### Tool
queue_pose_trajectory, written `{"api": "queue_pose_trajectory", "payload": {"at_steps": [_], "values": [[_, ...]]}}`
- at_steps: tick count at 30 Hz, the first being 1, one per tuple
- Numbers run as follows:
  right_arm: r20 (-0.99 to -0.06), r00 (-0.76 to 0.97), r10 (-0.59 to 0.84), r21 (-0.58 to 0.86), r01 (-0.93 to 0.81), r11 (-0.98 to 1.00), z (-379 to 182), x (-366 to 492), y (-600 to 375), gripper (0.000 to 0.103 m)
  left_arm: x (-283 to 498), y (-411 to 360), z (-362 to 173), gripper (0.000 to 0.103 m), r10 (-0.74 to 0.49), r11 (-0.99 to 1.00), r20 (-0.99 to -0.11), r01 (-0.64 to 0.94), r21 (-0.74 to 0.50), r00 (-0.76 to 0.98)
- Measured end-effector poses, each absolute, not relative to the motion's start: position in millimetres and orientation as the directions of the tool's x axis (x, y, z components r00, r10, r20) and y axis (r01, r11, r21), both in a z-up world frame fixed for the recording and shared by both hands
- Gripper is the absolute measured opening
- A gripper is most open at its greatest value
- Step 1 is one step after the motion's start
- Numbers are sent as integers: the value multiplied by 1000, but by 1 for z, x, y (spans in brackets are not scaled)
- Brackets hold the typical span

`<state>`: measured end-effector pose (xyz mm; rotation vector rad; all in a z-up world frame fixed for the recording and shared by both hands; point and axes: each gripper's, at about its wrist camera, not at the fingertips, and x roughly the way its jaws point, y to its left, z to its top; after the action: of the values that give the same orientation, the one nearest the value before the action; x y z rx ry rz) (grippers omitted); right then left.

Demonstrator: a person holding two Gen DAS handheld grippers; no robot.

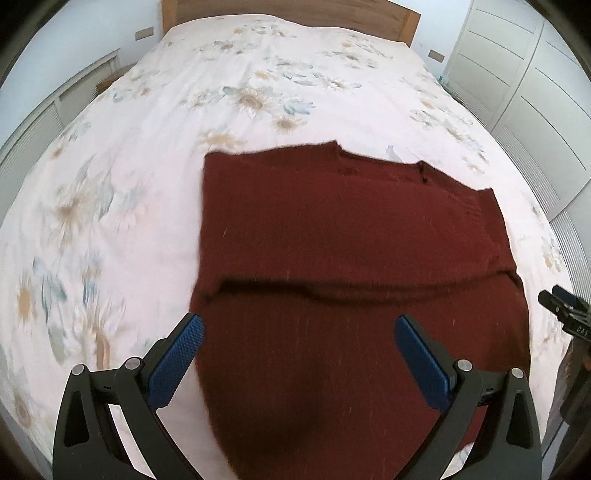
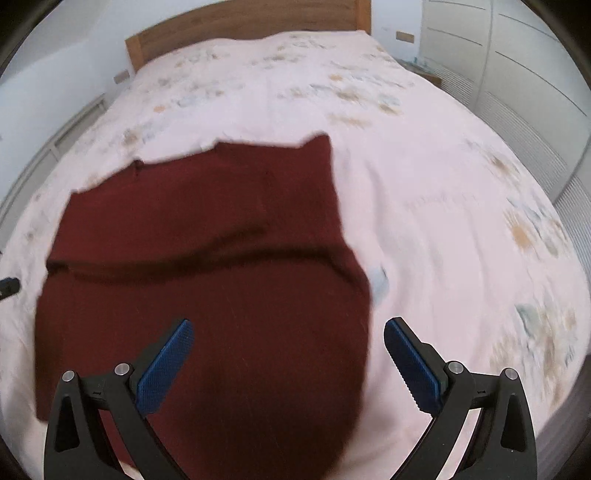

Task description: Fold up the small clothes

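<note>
A dark red knitted garment [image 1: 332,236] lies flat on the bed, with a folded edge running across it near the front. It also shows in the right wrist view [image 2: 207,236]. My left gripper [image 1: 299,328] is open and empty, hovering over the garment's near left part. My right gripper [image 2: 288,330] is open and empty over the garment's near right edge. The right gripper's tip also shows at the right edge of the left wrist view [image 1: 561,306].
The bed has a pale pink floral cover [image 1: 147,166] and a wooden headboard [image 1: 288,11]. White wardrobe doors [image 1: 517,74] stand to the right. A radiator or low cabinet [image 1: 37,129] runs along the left wall.
</note>
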<state>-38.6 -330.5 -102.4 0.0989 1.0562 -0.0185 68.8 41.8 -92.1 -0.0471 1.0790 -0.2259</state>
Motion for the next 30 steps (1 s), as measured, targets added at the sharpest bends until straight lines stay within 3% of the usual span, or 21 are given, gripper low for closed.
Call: {"api": "queue_pose_trajectory", "payload": {"at_steps": [13, 19, 21, 23, 25, 26, 29, 30], "values": [[-933, 357, 54, 103, 118, 988, -156, -102, -342, 102, -15, 79, -152, 102, -110, 994, -944, 30, -106, 311], [-940, 338, 48, 81, 85, 993, -162, -108, -326, 102, -32, 66, -178, 102, -152, 988, -962, 72, -139, 228], [-944, 326, 51, 79, 73, 994, -165, -109, -321, 94, -36, 56, -181, 102, -143, 986, -964, 111, -121, 225], [-948, 310, 72, 101, 77, 992, -167, -110, -318, 76, -39, 49, -180, 100, -157, 982, -962, 144, -126, 225], [-953, 292, 81, 110, 84, 990, -167, -110, -315, 65, -41, 43, -177, 87, -185, 975, -959, 167, -150, 216], [-955, 285, 88, 115, 80, 990, -167, -110, -314, 51, -42, 41, -176, 82, -192, 972, -958, 176, -155, 215], [-954, 257, 154, 176, 65, 982, -164, -110, -311, 26, -45, 37, -172, 58, -235, 959, -949, 209, -192, 210], [-953, 252, 167, 188, 63, 980, -162, -109, -311, 23, -45, 37, -171, 44, -243, 957, -947, 213, -198, 210]]}}
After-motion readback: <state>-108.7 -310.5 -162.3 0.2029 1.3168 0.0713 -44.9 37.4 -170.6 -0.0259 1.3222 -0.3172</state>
